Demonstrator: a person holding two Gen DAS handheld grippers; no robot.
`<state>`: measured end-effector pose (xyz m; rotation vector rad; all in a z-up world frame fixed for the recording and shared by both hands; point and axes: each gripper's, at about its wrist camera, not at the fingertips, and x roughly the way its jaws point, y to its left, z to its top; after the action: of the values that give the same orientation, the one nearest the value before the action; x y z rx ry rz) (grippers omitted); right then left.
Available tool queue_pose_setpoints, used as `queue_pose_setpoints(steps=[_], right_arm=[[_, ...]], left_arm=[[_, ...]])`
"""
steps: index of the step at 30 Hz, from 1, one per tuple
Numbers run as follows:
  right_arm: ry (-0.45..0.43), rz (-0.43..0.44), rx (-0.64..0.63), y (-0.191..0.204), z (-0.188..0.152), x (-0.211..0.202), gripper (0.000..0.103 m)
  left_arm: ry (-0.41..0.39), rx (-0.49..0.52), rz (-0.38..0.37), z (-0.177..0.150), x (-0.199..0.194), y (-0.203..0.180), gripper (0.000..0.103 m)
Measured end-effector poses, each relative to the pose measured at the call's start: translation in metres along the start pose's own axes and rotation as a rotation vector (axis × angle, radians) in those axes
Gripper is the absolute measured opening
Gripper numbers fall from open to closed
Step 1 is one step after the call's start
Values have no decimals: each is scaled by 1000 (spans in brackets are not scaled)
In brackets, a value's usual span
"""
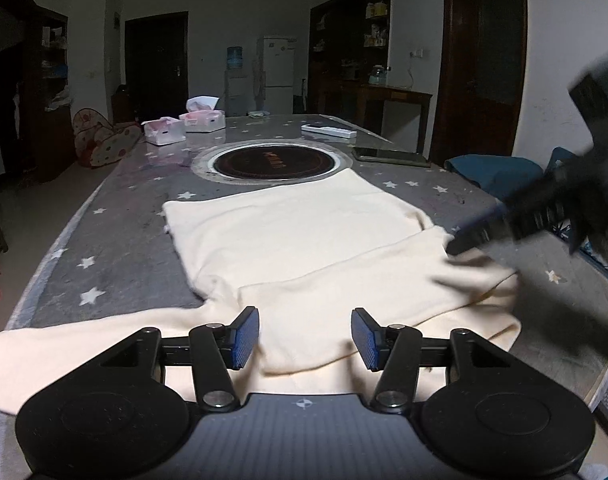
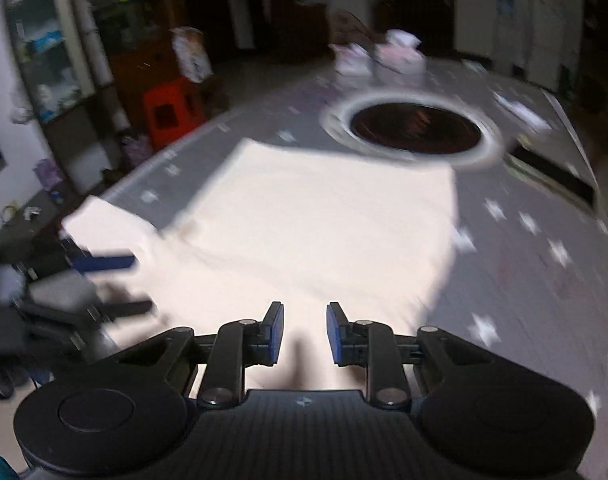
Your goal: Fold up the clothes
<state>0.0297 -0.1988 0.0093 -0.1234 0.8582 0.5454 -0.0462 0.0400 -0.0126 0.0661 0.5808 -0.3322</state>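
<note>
left hand-held gripper [image 1: 305, 338]: released, blue pads standing well apart with nothing pinched; cream cloth lies under and between them, untouched by either pad.
right hand-held gripper [image 2: 304, 334]: released, narrow gap between the pads, no cloth caught in it; only the garment's surface shows below. Frame is motion-blurred.
garment [image 1: 300, 240]: cream top, spread flat on the surface [image 1: 116, 220], body reaching away toward the round black hob inset [image 1: 275, 164].
sleeve, left side [image 1: 84, 344]: runs out flat to the left of the left hand-held gripper, near the surface's front edge.
flap, right side [image 1: 383, 280]: already laid inward over the body; the right hand-held gripper, seen from the left view as a dark blurred shape [image 1: 475, 232], sits at its outer edge.
long axis: near edge to hob, straight ahead of both grippers.
key relation: unfolded sleeve lies left and beside the left hand-held gripper, well apart from the right one.
judgement: left is the nearer hand for the next fold; it likely needs to swing leftward to take the sleeve.
</note>
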Motion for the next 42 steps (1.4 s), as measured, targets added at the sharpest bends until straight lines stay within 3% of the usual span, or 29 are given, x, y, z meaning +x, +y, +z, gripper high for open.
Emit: queue_pose_setpoints(steps=[7,15,21,26,32,42], right_arm=[[45,-43,42,-29,-32,4,23],[-50,-25,15,-24,-5,7,23],[-28,-48,-2,-23,2,37,22],[-46,-30,32,-28,1,28,24],[-20,8,-34,-5,-8,28,27],[-10,16,-56,7,-8,31,34]], left_arm=[[17,29,-27,7,14,-15,55],[39,7,-10,6,21,-9,55],[71,-4,-12,2,28,2,55],[30,-41,8,2,12,14,55],[19,-131,178,-9,-9,44,55],[-7,-353,566,-32,-51,118,55]])
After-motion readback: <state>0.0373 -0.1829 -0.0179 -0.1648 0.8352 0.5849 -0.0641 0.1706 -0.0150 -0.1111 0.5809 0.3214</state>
